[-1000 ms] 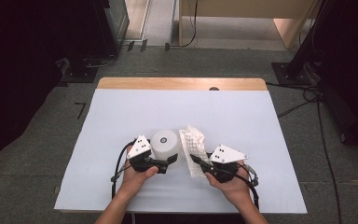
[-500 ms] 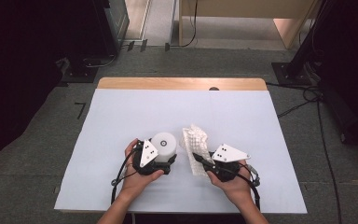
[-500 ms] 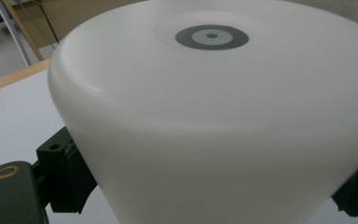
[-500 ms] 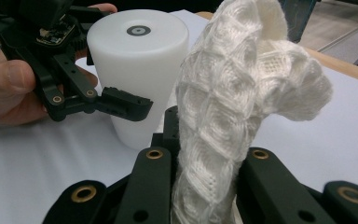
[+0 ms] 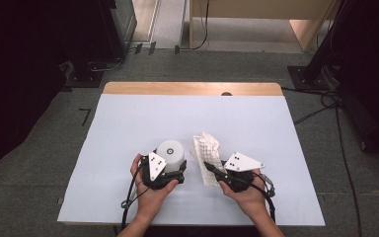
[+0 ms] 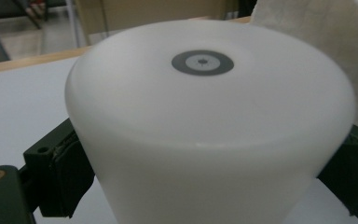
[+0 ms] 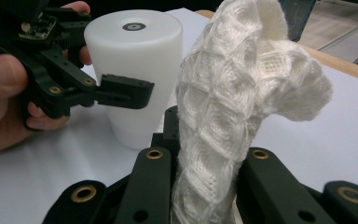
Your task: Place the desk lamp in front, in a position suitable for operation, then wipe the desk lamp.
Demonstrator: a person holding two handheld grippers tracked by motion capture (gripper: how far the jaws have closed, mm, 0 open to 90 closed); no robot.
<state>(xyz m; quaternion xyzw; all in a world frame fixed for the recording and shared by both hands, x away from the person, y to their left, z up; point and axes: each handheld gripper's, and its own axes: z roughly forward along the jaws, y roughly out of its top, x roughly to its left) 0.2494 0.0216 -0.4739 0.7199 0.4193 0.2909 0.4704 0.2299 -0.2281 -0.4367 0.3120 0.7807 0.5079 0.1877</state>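
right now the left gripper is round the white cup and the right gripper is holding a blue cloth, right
Not quite: the cloth is white, not blue, as the right gripper view shows, with the right gripper shut on it. The rest holds: the left gripper is round the white cup.

Lab or workshop: covered table [image 5: 128, 123], grey carpet [image 5: 44, 163], trailing cables [image 5: 321, 106], dark stands [image 5: 325, 54].

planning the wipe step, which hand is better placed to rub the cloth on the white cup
Right: its tongs are shut on the cloth, just beside the white cup. The left tongs straddle that cup.
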